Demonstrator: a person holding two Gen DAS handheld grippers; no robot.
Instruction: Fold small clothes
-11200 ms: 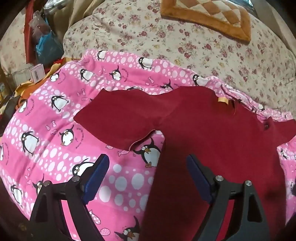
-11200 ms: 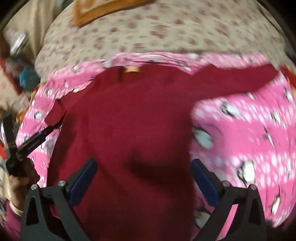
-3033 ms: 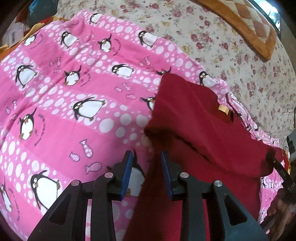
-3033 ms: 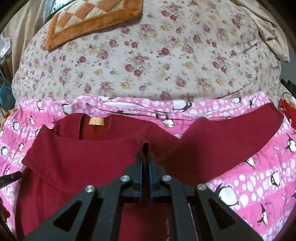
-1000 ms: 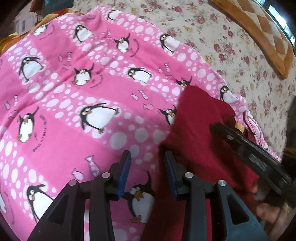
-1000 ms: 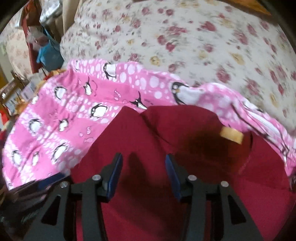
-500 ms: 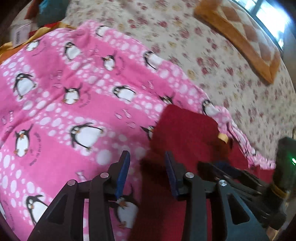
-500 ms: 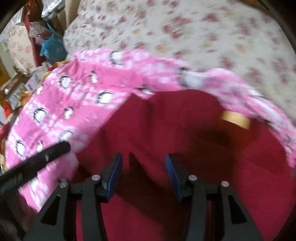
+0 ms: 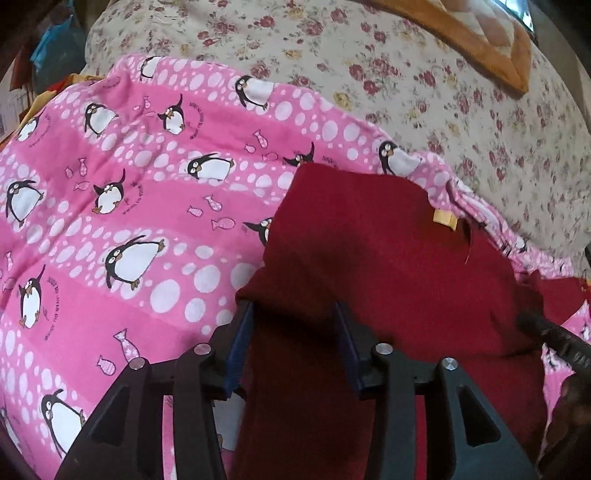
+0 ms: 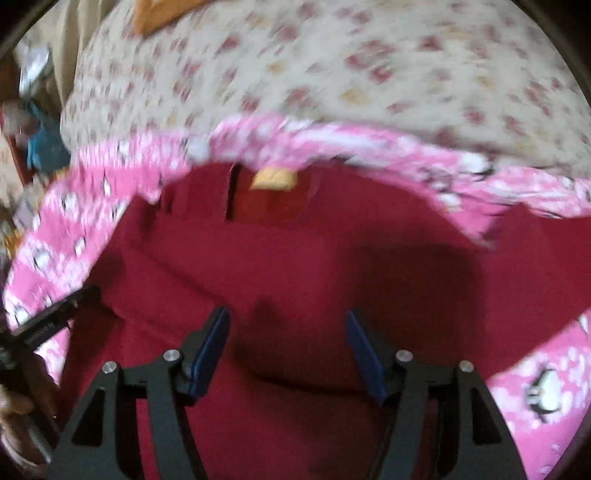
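The red garment (image 9: 369, 266) lies partly folded on the pink penguin blanket (image 9: 110, 206), its yellow neck label (image 9: 445, 219) toward the floral bedspread (image 9: 424, 81); my left gripper (image 9: 293, 343) hovers over the garment's left folded edge, jaws opening, cloth below but none pinched; my right gripper (image 10: 288, 350) hangs above the garment's middle, jaws opening and empty. Risk, as I judge it: the released fold may spring back, or a careless pinch may catch the blanket beneath.

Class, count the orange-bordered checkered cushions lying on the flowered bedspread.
1. The checkered cushion lies at the far right of the flowered bedspread, partly cut off; others may lie outside the picture.
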